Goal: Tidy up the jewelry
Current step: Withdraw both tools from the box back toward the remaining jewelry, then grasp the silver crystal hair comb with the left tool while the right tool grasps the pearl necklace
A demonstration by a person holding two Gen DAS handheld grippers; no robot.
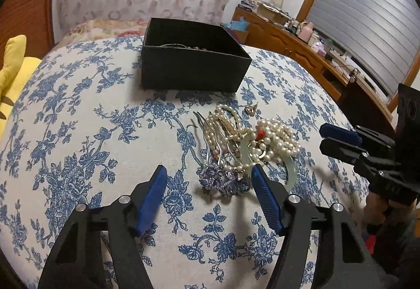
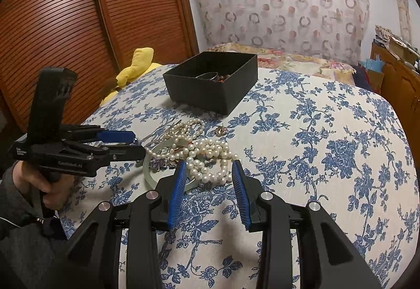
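A tangle of jewelry lies on the blue-flowered cloth point(image 1: 78, 131): pearl strands point(image 1: 278, 136), a pale jade bangle point(image 1: 290, 171), and metal hair combs with purple flowers point(image 1: 223, 181). A small brooch-like piece point(image 1: 250, 109) sits apart, nearer the black box point(image 1: 194, 73), which holds a bangle and dark beads. My left gripper point(image 1: 208, 171) is open, and the purple flowers lie between its blue pads with a wide gap on the left side. My right gripper point(image 2: 209, 165) is open just short of the pearl strands point(image 2: 210, 155), holding nothing. Its side view shows it at the right point(image 1: 323, 136), clear of the pile.
A yellow plush toy point(image 1: 13, 66) lies at the left edge of the cloth. A cluttered wooden desk point(image 1: 288, 34) runs along the right, and louvered wooden doors point(image 2: 65, 26) stand to the left. A person's hand point(image 2: 50, 184) holds the left gripper's handle.
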